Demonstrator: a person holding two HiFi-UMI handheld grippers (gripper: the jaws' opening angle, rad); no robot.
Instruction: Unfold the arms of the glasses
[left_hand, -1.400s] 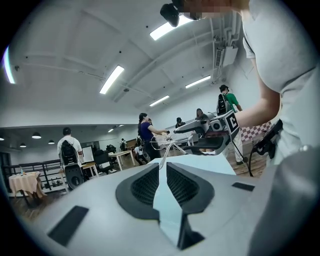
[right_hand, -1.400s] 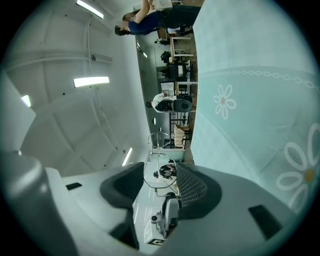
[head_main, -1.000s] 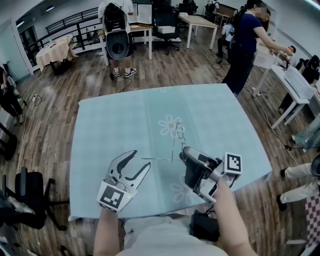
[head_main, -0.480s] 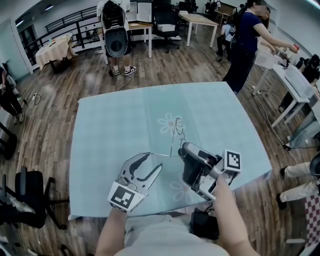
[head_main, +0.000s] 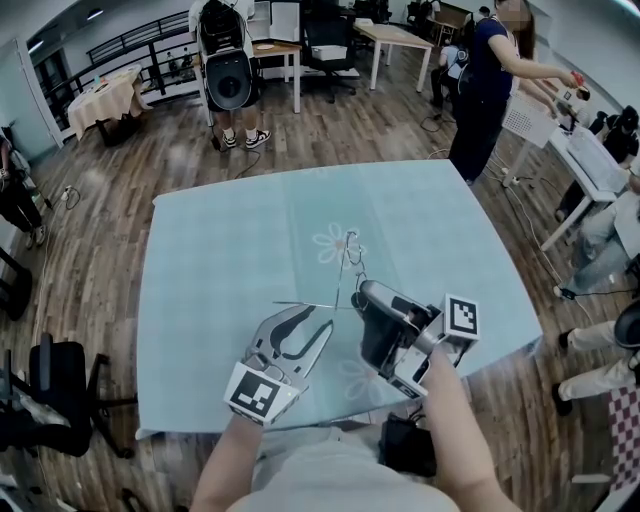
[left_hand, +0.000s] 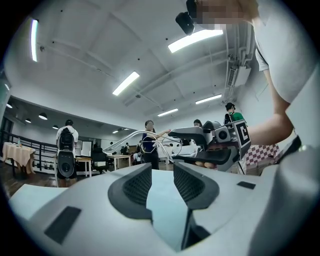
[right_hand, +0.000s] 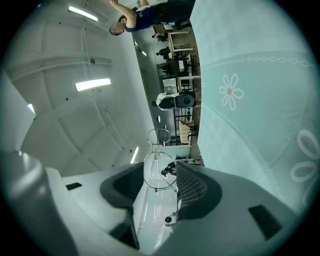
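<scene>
Thin wire-rimmed glasses (head_main: 350, 262) hang above the blue tablecloth, with my right gripper (head_main: 362, 296) shut on them. In the right gripper view one lens rim (right_hand: 159, 172) sits between the pads. One arm of the glasses (head_main: 300, 304) sticks out to the left, unfolded and level. My left gripper (head_main: 310, 320) is just below that arm, pointing at the right gripper. Its jaws have just been closing, but they stand apart with nothing between the pads (left_hand: 137, 187). In the left gripper view the glasses (left_hand: 145, 137) and right gripper (left_hand: 215, 145) lie just ahead.
The table (head_main: 220, 240) carries a light blue cloth with flower prints (head_main: 330, 243). Several people stand on the wooden floor beyond its far edge, one with a backpack (head_main: 228, 75). A black chair (head_main: 60, 390) is at the left, white desks (head_main: 585, 160) at the right.
My left gripper has moved right toward the glasses' outstretched arm, and its jaws have narrowed. The right gripper has kept still with the glasses.
</scene>
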